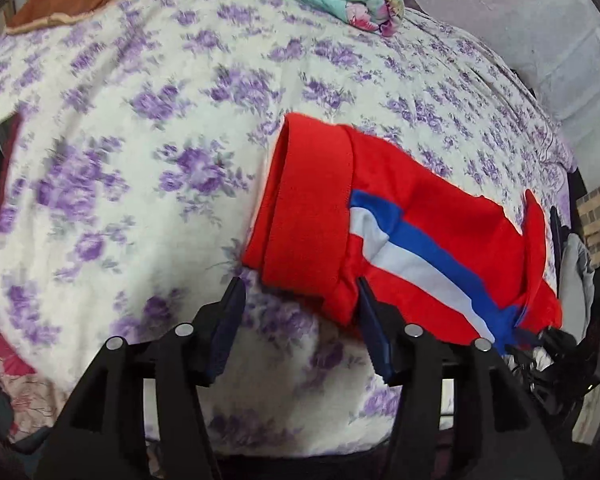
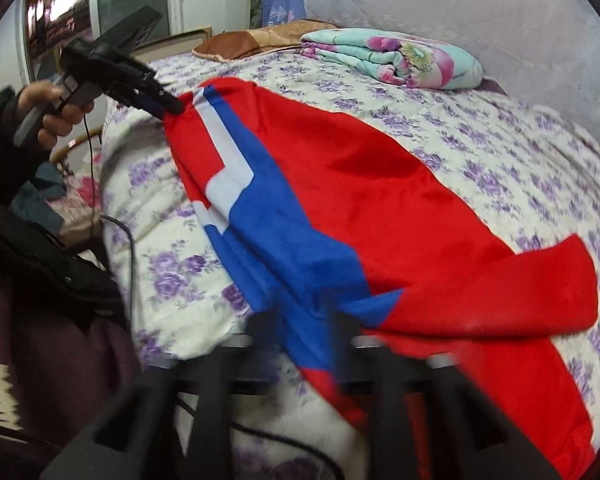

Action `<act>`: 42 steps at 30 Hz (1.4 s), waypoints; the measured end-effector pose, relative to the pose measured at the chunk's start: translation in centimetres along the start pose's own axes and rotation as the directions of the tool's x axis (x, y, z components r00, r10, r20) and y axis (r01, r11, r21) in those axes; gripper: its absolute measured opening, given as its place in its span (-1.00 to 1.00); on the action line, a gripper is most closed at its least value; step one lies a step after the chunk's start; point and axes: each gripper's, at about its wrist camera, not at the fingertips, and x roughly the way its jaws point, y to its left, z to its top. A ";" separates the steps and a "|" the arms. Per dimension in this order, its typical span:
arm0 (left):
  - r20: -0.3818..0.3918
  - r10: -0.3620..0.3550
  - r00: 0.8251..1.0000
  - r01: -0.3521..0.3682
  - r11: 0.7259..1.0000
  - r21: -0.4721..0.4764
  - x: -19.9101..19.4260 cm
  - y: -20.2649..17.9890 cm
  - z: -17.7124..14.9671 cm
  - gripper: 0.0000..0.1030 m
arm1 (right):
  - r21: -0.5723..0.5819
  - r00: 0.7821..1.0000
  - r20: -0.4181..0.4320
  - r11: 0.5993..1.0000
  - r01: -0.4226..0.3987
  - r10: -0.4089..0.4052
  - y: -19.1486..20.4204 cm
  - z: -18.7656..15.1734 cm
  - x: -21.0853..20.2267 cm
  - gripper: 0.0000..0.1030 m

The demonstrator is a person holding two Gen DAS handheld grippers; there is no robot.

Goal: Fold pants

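**Inspector A:** The left tongs point(image 1: 300, 300) are found released: the pads stand apart, and the waistband corner of the pants point(image 1: 380, 216) lies between them without being pressed. The right tongs point(image 2: 300, 320) are badly blurred; the jaws appear parted, with blue and red cloth lying across them, unclamped.

**Inspector B:** Location of the garment?

**Inspector A:** The pants are spread along the near edge of the bed point(image 1: 140, 160), on a purple-flowered cover, side stripe uppermost. One leg end is folded back over the rest.

**Inspector B:** Surroundings?

**Inspector A:** A folded floral quilt point(image 2: 396, 58) and a brown pillow point(image 2: 240, 42) are noted at the far side, against the wall, well apart from the pants. A hand point(image 2: 54, 114) is seen on the left tongs' handle, a cable hanging below it. No containers are recorded.
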 end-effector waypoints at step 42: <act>-0.052 -0.124 0.991 0.133 0.947 0.294 2.2 -7.9 -2.6 0.39 | 0.897 0.856 -0.010 0.374 0.237 -0.517 -14.4 -14.5 -13.3 0.47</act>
